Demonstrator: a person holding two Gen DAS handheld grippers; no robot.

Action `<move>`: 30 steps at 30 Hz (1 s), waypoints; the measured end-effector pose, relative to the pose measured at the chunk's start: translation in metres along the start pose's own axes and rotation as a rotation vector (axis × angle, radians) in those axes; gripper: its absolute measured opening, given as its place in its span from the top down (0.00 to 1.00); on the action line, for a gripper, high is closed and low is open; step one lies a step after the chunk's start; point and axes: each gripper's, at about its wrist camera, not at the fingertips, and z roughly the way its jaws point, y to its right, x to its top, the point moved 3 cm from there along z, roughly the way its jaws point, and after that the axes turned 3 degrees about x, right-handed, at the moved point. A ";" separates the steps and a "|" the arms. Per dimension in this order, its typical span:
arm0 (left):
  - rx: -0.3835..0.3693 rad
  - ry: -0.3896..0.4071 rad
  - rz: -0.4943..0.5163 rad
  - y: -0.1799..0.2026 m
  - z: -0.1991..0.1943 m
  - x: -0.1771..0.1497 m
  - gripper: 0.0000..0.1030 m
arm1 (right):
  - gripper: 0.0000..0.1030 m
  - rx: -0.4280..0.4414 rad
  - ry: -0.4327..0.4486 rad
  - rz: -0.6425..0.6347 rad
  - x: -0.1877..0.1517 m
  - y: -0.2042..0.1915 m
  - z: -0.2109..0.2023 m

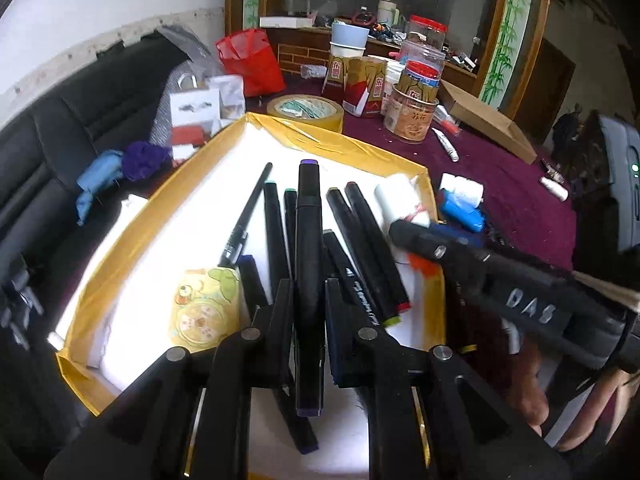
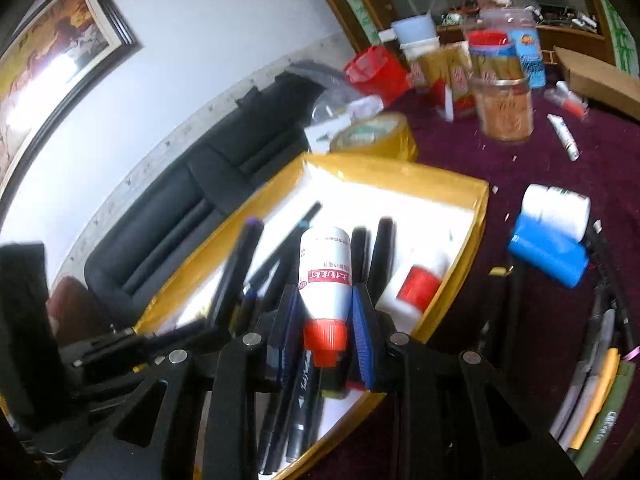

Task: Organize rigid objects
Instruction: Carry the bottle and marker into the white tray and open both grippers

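Gripping a black marker (image 1: 308, 240) in the left gripper (image 1: 308, 292), fingers narrow, above the yellow-rimmed tray (image 1: 352, 140) of pens; pinching a red-capped white bottle (image 2: 325, 280) in the right gripper (image 2: 325, 300), over the tray's near edge.

The shallow cardboard tray (image 1: 362, 148) was gold-rimmed with a white floor; the plastic bottle (image 2: 325, 276) was white, red-capped, red-labelled.

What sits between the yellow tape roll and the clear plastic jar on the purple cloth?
Red-and-gold cartons stand between the tape roll and the jar, in the left wrist view.
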 end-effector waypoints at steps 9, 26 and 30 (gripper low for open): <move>0.049 -0.015 0.032 0.000 0.019 -0.003 0.88 | 0.77 -0.076 -0.015 -0.038 -0.001 0.004 0.009; 0.066 -0.041 0.017 -0.003 0.030 -0.009 0.88 | 0.75 -0.082 -0.009 -0.050 -0.004 0.003 0.012; 0.053 -0.047 0.021 -0.003 0.029 -0.012 0.88 | 0.64 -0.079 0.017 -0.060 -0.004 -0.001 0.007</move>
